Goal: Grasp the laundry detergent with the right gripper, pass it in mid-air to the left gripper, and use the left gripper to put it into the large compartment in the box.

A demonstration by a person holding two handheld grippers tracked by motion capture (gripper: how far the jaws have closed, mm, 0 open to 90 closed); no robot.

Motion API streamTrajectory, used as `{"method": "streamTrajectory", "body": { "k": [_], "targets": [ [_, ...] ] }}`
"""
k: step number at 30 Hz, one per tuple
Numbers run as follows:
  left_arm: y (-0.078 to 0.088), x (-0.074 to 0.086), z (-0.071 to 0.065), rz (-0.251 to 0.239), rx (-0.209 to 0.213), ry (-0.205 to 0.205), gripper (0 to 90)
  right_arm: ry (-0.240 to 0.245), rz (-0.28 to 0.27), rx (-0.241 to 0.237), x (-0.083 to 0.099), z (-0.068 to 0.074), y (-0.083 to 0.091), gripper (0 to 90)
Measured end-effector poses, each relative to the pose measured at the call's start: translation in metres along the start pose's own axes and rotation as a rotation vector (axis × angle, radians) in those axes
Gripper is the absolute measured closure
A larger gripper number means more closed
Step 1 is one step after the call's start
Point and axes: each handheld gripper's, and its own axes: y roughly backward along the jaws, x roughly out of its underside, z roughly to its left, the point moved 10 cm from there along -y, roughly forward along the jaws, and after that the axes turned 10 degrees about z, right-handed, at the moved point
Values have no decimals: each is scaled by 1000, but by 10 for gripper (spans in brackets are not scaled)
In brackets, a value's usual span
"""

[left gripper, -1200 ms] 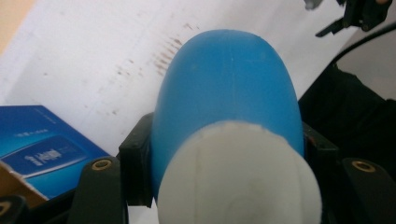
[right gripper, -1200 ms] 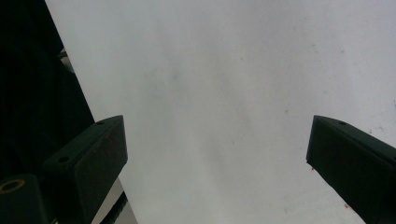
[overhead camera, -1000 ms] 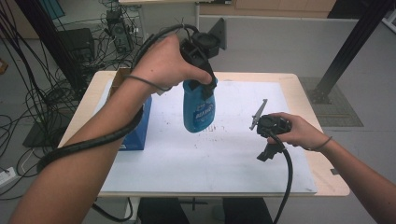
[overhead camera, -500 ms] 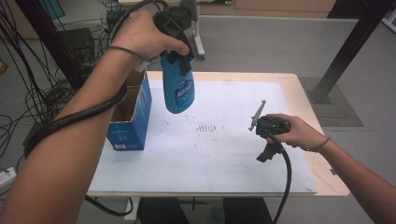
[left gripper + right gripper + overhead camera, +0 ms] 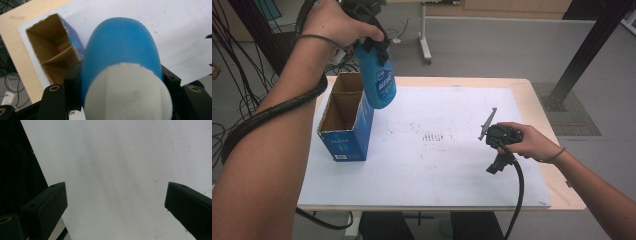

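A blue plastic bottle (image 5: 379, 80) with a white cap hangs in the air, bottom end down, with my left gripper (image 5: 373, 44) shut on its upper part. It hovers just above the right rim of an open blue cardboard box (image 5: 343, 134) on the table's left side. In the left gripper view the bottle (image 5: 121, 52) sits between the black jaws of my left gripper (image 5: 120, 86), and the box (image 5: 51, 56) with its inner divider lies below to the left. My right gripper (image 5: 497, 163) rests low over the table at the right. Its jaws (image 5: 115, 202) stand wide open over bare white surface.
A white mat (image 5: 437, 165) covers most of the wooden table (image 5: 532, 95). Faint dark specks mark the mat's middle. Cables lie on the floor at the far left, and a black post stands at the far right.
My left hand has carried the bottle up and to the left, from over the mat's middle to above the box's rim. The right hand and its gripper have stayed put.
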Motion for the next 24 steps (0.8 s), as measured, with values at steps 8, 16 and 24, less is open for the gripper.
{"method": "streamTrajectory", "body": {
  "k": [8,16,24],
  "targets": [
    [-5,14,43,-1,-32,128,377,6,-2,-3,-2,1,-1,43],
    [-10,24,71,-21,-44,228,377,7,-12,-3,-5,1,1,42],
    [-21,30,87,-26,-40,304,377,12,-11,1,-7,0,1,41]
  ]
}}
